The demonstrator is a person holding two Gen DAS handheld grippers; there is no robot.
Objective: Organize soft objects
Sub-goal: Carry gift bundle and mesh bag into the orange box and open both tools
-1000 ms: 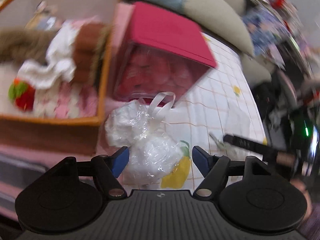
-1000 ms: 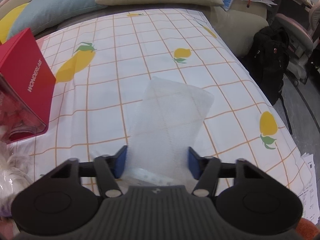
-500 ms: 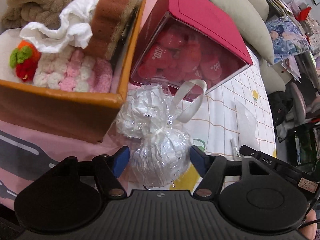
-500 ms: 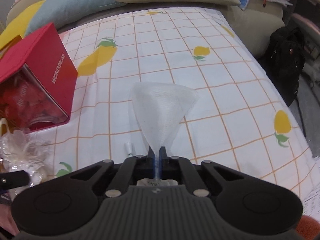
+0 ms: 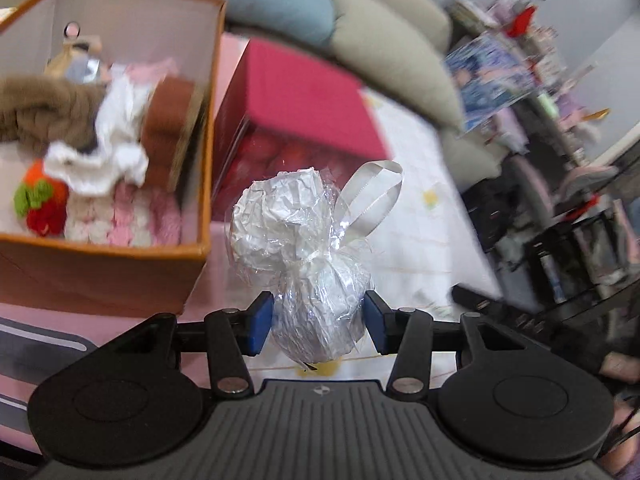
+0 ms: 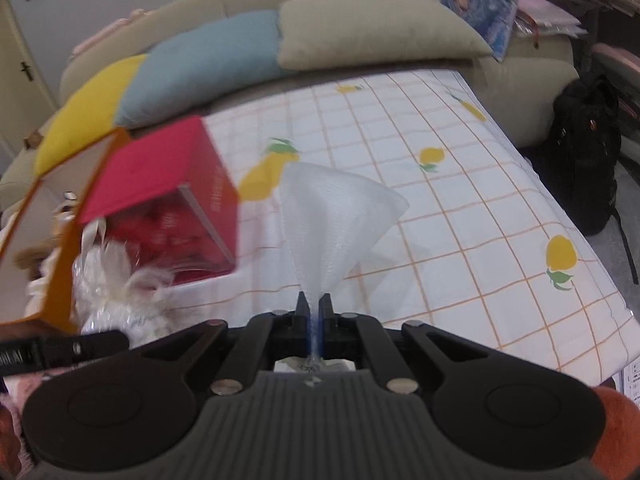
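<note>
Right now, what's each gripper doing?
Left tongs: closing on the cellophane-wrapped bundle.
Right tongs: shut on the white foam sheet.

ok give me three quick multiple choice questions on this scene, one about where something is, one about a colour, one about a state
1. Where is the red box relative to the orange bin?
A. inside it
B. beside it
C. under it

2. What colour is the ribbon loop on the wrapped bundle?
A. white
B. green
C. black

3. What is the state of the right tool?
A. wide open, nothing in it
B. shut on the mesh sheet
C. shut on the red box

Answers:
1. B, the box sits against the bin's outer wall on the bed.
2. A, the loop shows pale white above the crinkled wrap.
3. B, the sheet is pinched thin between the closed pads and fans out above them.
</note>
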